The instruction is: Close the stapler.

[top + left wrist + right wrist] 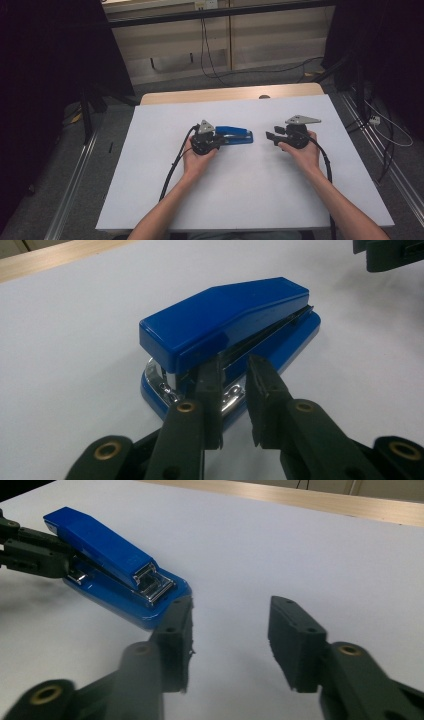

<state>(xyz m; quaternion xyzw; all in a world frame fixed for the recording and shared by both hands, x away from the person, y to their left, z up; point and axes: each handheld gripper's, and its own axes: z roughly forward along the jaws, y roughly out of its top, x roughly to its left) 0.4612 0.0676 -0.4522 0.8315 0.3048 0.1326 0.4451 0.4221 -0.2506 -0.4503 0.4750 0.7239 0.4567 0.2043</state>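
On white table, left tool (232, 385) slightly open at blue stapler (225, 325)

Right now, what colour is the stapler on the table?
Blue, with a shiny metal part inside; the stapler shows best in the left gripper view.

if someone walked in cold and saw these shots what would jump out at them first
The bright blue stapler stands out first, lying near the middle of the white table. Next come the two black hand-held grippers: the left gripper has its tips right at the stapler's rear end, jaws slightly apart with nothing pinched between them. The right gripper sits off the stapler's front end with its jaws wide and empty.
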